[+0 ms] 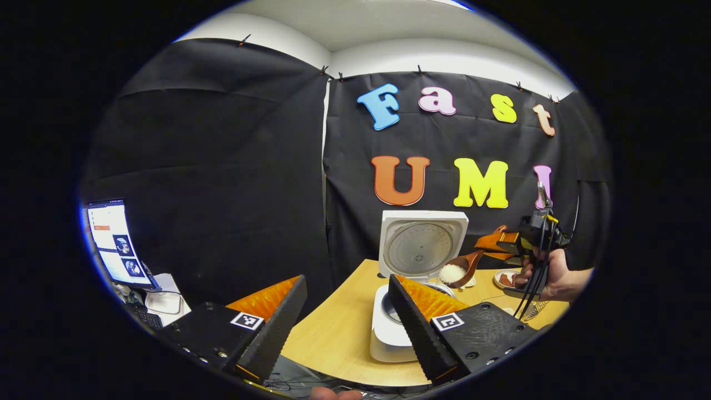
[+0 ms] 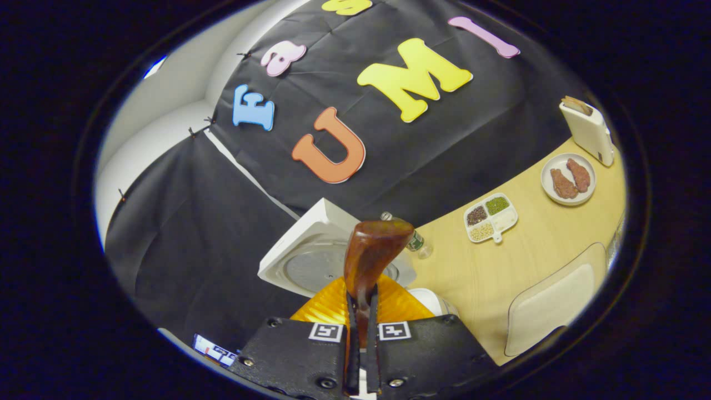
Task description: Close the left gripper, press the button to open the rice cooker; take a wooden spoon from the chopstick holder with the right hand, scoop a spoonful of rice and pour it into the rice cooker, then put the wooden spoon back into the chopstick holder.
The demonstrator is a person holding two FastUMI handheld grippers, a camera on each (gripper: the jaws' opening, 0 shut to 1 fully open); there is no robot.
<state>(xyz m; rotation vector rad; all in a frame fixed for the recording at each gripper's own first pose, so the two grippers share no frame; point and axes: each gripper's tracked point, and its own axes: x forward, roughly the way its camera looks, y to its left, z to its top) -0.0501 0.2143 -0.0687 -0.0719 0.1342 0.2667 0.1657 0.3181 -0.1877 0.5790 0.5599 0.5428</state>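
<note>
Both views are evenly and fairly brightly lit from overhead, the pale wooden counter (image 1: 339,333) showing only soft, faint shadows, and the round metal plate inside the white rice cooker's raised lid (image 1: 420,248) carrying a mild sheen with no harsh glare. Fisheye distortion bends straight lines strongly toward the rims, so the counter edge (image 2: 550,233) curves in the right gripper view and the glowing laptop screen (image 1: 114,241) at the far left of the left gripper view looks squeezed and slanted. Focus is crisp mid-frame, while the glossy brown wooden spoon (image 2: 371,250) looming close to the lens looks slightly soft with a dull highlight.
</note>
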